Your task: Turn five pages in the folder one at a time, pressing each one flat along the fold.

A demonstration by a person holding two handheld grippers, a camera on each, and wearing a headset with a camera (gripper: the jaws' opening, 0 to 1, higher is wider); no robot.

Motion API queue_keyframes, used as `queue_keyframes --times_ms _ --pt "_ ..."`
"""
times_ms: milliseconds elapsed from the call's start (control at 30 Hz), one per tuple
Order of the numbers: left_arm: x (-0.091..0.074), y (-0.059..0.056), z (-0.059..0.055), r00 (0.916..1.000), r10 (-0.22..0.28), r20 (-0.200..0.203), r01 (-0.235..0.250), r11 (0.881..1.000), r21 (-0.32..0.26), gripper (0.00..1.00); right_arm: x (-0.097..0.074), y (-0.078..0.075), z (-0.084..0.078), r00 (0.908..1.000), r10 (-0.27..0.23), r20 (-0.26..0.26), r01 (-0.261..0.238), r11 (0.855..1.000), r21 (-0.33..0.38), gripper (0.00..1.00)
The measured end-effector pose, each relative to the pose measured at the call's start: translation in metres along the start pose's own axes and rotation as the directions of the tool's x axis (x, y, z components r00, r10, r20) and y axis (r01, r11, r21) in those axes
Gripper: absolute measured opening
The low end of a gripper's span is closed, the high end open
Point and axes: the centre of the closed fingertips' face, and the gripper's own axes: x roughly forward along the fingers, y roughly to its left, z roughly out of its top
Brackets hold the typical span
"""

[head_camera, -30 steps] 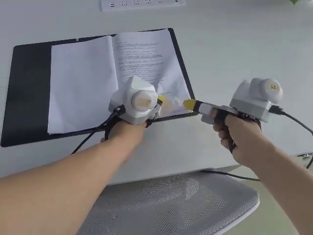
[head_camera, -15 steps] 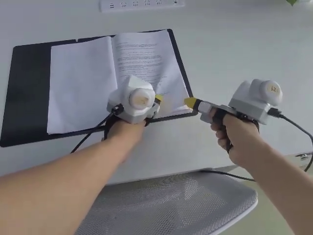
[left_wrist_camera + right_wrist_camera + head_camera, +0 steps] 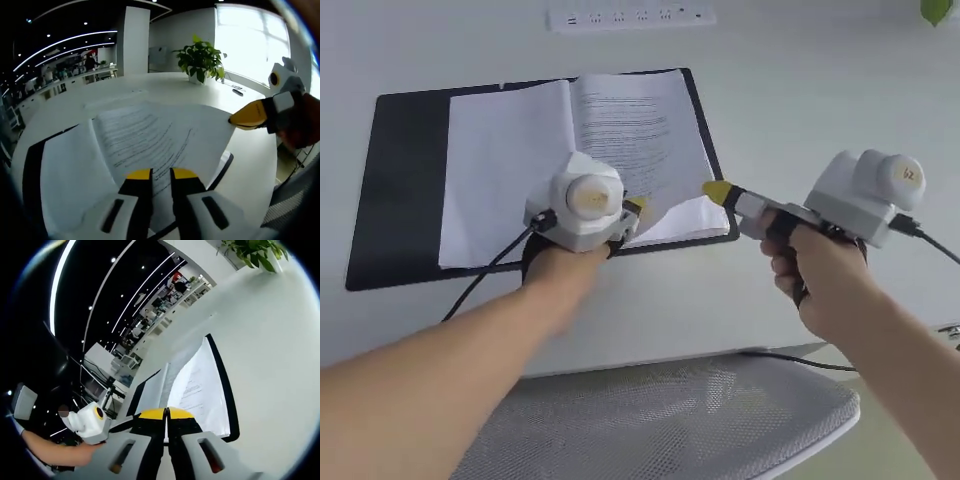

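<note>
A black folder [image 3: 400, 190] lies open on the white table, with a blank sheet on the left and a printed page [image 3: 640, 130] on the right. My right gripper [image 3: 718, 192] is at the printed page's lower right edge, jaws shut on it, and that edge is raised off the folder. In the left gripper view the same page [image 3: 150, 130] runs up to the right gripper's yellow tip [image 3: 247, 116]. My left gripper [image 3: 632, 207] hovers over the lower part of the printed page near the fold, jaws a narrow gap apart and holding nothing [image 3: 161, 175].
A white power strip [image 3: 630, 17] lies along the table's far edge. A potted plant [image 3: 200, 60] stands further back on the table. A grey mesh chair seat [image 3: 660, 420] is below the table's near edge. Cables trail from both grippers.
The camera has shifted. Relative to the folder, my right gripper has risen and the page's lower right edge has come up with it. My left gripper has moved slightly left, towards the fold.
</note>
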Motion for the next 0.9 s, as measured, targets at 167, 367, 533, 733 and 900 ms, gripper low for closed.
queue_keyframes --times_ms 167,367,533,733,900 --pt "-0.027 0.021 0.006 0.999 0.022 0.037 -0.021 0.999 -0.038 0.13 0.009 0.033 0.004 0.9983 0.059 0.0 -0.059 0.997 -0.055 0.0" --pt "-0.06 0.042 0.006 0.9968 0.053 0.06 -0.049 0.996 -0.068 0.14 0.022 0.069 0.0 0.9924 0.12 -0.025 -0.122 0.986 -0.117 0.0" --pt "-0.088 0.062 -0.002 0.9941 0.088 0.063 -0.082 0.993 -0.088 0.14 0.039 0.097 -0.011 0.9841 0.168 -0.058 -0.175 0.974 -0.144 0.0" --pt "-0.121 0.089 -0.015 0.9888 0.14 0.051 -0.133 0.985 -0.114 0.13 0.062 0.127 -0.031 0.971 0.21 -0.114 -0.227 0.959 -0.167 0.0" --pt "-0.149 0.111 -0.026 0.9831 0.179 0.04 -0.17 0.972 -0.164 0.13 0.085 0.145 -0.056 0.9553 0.228 -0.189 -0.262 0.948 -0.18 0.0"
